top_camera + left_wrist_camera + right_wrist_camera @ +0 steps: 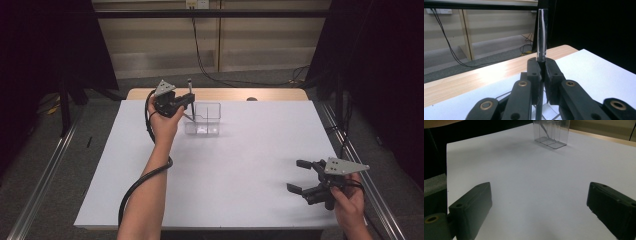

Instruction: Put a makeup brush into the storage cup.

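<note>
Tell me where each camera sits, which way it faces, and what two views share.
High view: above the person's side, looking forward and down on the table; both forearms show.
Left gripper view: rides the left gripper, looking along jaws shut on a pen.
Right gripper view: rides the right gripper, jaws wide apart.
High and right gripper views share the clear box.

no text, label, brand, number or sign can be read in any of the three views.
</note>
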The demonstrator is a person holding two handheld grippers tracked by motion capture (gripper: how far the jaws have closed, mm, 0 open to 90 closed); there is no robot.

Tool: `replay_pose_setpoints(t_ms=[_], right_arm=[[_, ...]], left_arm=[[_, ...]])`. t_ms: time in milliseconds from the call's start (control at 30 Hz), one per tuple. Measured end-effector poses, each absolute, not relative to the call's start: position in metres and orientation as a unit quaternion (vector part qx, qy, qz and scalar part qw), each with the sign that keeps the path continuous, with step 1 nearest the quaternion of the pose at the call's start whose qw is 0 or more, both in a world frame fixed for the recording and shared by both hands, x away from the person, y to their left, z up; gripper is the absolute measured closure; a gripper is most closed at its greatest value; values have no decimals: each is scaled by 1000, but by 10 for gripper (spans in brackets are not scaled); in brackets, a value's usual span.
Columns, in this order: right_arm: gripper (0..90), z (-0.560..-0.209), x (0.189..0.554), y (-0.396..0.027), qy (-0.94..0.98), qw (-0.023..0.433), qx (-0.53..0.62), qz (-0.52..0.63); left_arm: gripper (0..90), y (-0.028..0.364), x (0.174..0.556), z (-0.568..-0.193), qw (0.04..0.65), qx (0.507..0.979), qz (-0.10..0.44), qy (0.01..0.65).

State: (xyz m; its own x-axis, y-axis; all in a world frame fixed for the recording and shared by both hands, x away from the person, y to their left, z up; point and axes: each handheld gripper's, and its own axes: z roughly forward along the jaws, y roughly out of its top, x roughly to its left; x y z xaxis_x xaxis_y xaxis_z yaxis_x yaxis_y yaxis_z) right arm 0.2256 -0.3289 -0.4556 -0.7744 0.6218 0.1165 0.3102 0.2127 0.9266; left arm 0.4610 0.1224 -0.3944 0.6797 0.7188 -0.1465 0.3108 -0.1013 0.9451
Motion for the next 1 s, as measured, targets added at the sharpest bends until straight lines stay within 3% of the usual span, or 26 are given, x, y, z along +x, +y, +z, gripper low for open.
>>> replay_pose_setpoints(t_ms=[500,1000], right_arm=[[59,-455,226,-328,766,143,303,549],[59,-455,226,-327,767,143,302,548]], left_arm=[[828,123,459,-398,570,718,173,359],[414,132,450,-387,589,708,161,354]])
